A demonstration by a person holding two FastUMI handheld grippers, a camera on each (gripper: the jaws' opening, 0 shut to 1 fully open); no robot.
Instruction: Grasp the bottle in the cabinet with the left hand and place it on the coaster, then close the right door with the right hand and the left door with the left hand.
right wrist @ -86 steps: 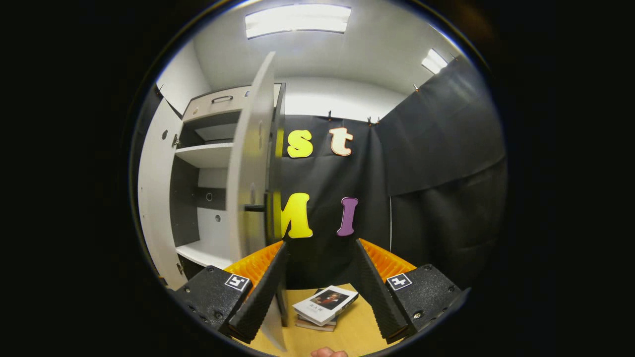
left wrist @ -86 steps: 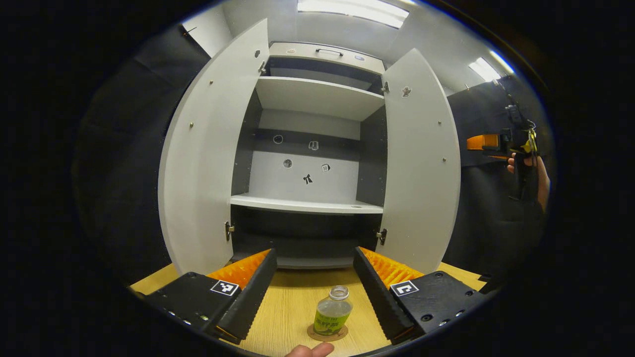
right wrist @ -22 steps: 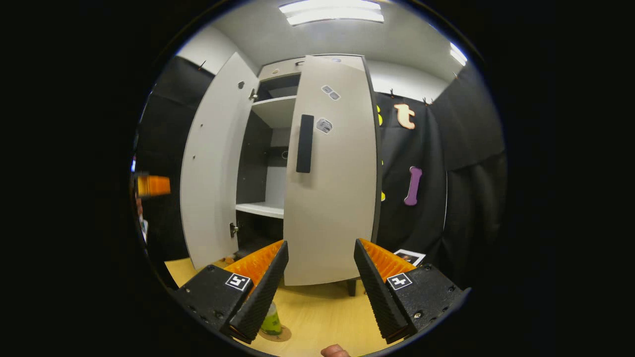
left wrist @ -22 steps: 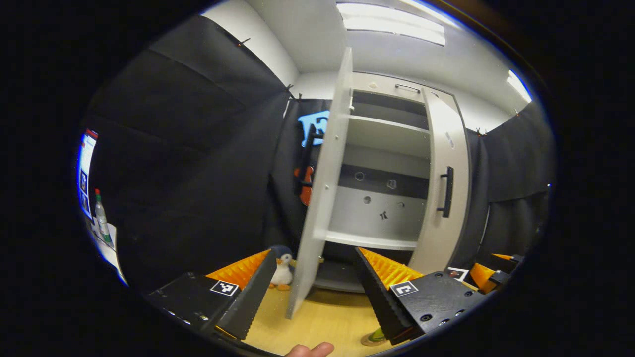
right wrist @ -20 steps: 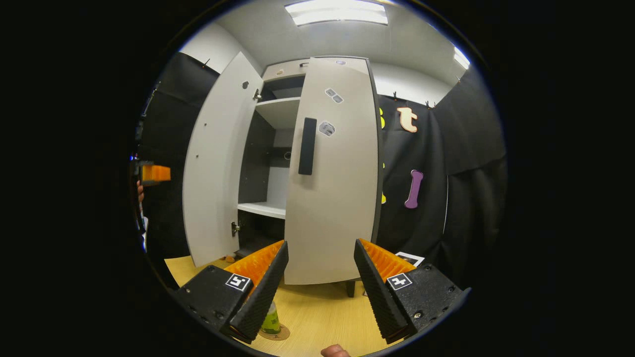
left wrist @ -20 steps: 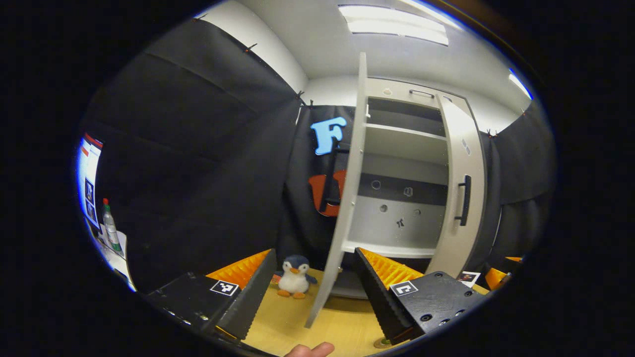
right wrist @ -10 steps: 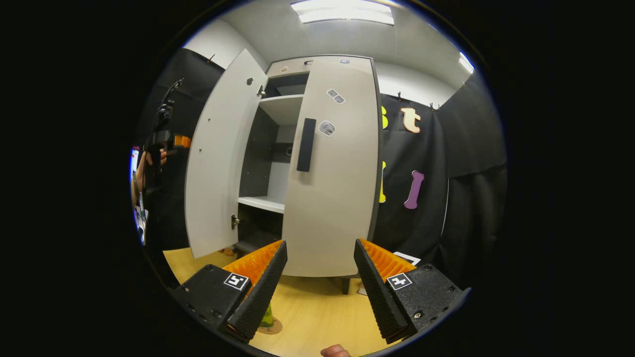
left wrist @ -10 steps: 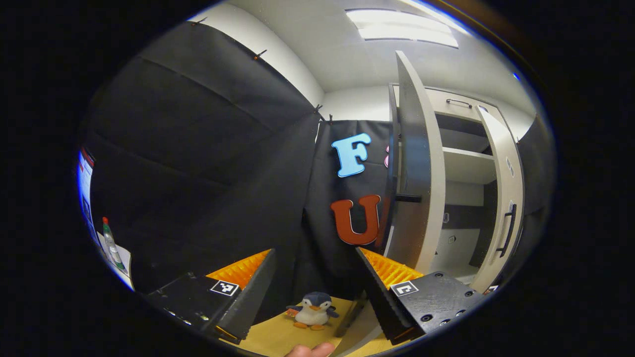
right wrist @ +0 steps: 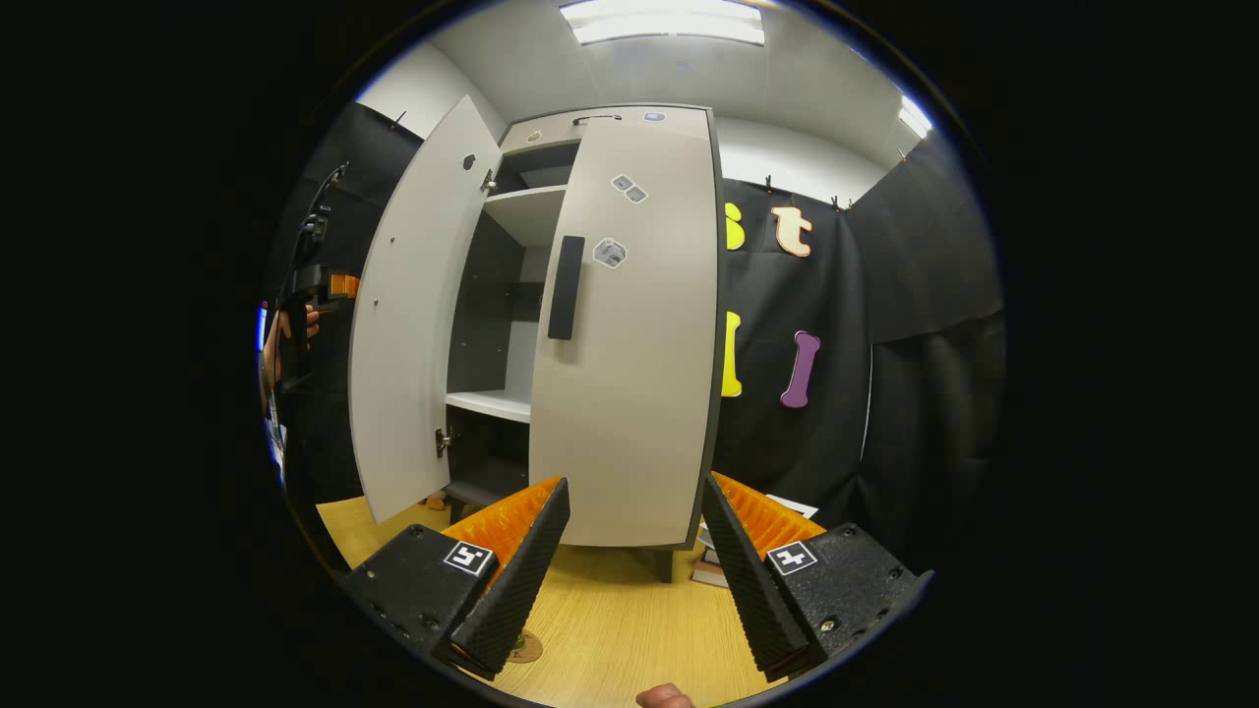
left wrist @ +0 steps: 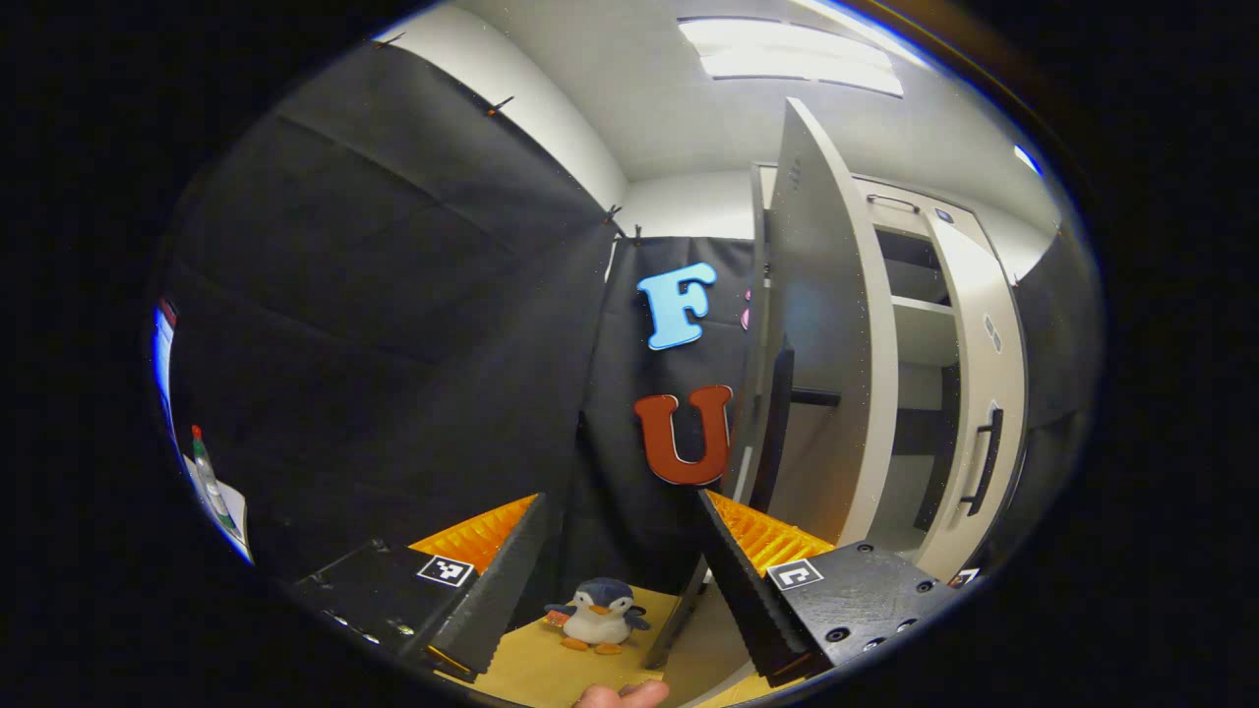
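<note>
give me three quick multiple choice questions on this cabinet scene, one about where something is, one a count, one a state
1. Where does the penguin toy stand?
A. on the wooden table top, near the left door's lower edge
B. on the cabinet's upper shelf
C. on top of the cabinet

2. How many handles show on the front of the right door?
A. none
B. one
C. three

3. What state are the two doors in?
A. both shut
B. left door shut, right door open
C. right door shut or nearly so, left door swung open

Answers:
1 A, the left gripper view shows the toy on the table between the left gripper fingers.
2 B, a single dark vertical handle.
3 C, the right gripper view shows shelves through the open left half.
</note>
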